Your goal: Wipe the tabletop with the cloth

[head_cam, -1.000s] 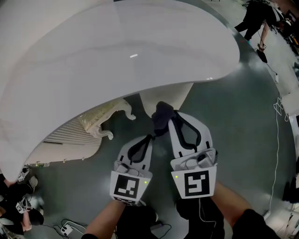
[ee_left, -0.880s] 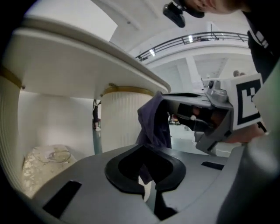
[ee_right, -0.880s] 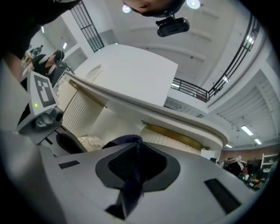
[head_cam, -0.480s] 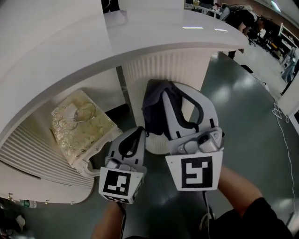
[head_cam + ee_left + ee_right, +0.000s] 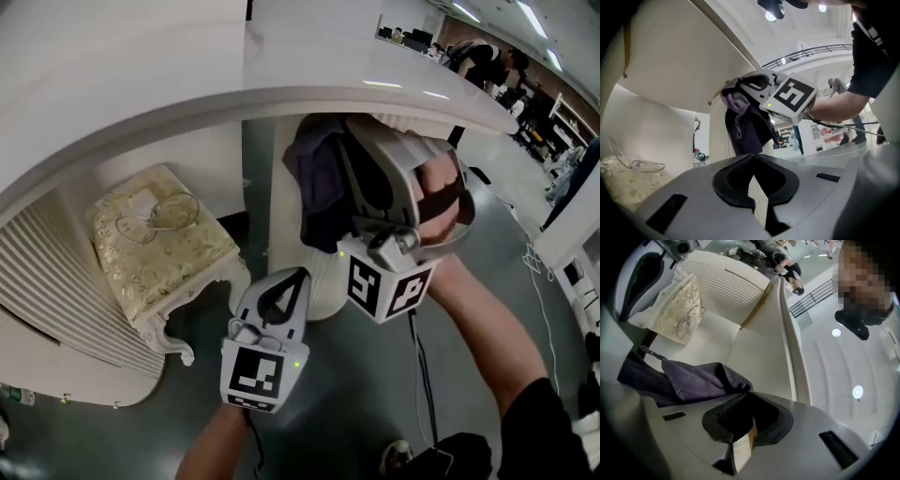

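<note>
The white curved tabletop (image 5: 141, 56) spans the top of the head view. My right gripper (image 5: 342, 141) is raised just under its rim, shut on a dark purple cloth (image 5: 319, 187) that hangs down in folds. The right gripper view shows the cloth (image 5: 693, 378) bunched at the closed jaws (image 5: 740, 404), with the table's pale underside (image 5: 754, 348) behind. My left gripper (image 5: 292, 277) hangs lower, over the floor, shut with nothing in it. The left gripper view looks up past its jaws (image 5: 752, 161) at the cloth (image 5: 745, 122) and the right gripper (image 5: 754, 86).
A cream, gold-patterned stool (image 5: 159, 244) with a wire ring on it stands under the table at the left. The table's ribbed white pedestal (image 5: 281, 187) rises behind the cloth. Grey floor (image 5: 375, 394) lies below. A person (image 5: 487, 61) stands far back right.
My right gripper has lifted the cloth from low by the pedestal up to the table's rim. The left gripper has stayed low. The head view has tilted up.
</note>
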A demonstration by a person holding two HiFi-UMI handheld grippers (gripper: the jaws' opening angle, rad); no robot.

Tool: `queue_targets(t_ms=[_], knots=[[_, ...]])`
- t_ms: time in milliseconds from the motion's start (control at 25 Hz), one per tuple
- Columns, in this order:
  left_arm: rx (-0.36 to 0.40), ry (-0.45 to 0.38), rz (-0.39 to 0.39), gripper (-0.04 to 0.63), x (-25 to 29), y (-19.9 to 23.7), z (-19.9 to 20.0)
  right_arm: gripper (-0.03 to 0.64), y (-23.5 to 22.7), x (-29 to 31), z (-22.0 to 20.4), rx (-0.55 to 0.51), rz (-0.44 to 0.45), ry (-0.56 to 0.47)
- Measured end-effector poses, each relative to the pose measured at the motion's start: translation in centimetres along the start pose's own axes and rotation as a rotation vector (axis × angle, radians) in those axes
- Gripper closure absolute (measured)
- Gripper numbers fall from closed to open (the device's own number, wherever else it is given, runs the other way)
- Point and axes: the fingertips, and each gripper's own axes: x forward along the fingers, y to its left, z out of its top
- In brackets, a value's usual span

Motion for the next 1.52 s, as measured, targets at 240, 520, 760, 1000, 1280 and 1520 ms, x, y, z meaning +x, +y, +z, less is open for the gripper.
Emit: queue_targets(t_ms=[240,520,760,1000,1280,1520], knots=[[-0.155,-0.099,0.099,0.592,0.6,4.3,0.5,0.586,1.4,1.5,-1.2,-0.135,0.022,0.069],[-0.100,-0.116,0.118,0.592,0.7,5.1,0.9,0.589,3.2,1.2,-0.1,-0.287,0.055,-0.044],[-0.064,-0.049,0.103,0.592,-0.7,3.3,-2.6,0.589,5.7,-0.2,0.9,-0.284,0.131,-0.066],[-0.093,0.007,0.134,0.592,-2.4,2.5,-6.3,0.589,11.4,-3.0,2.9,-0.321,0.216,-0.126],[-0.109,0.134,0.120,0.592,-3.1,-0.3,-12.9,0.589,15.7,-4.5,4.7,-0.319,0.265,-0.138],[-0.219,0.152,0.165,0.592,-5.6,-0.5,-17.0,0.589,20.5,-6.3,6.6,-0.376,0.331,-0.165]])
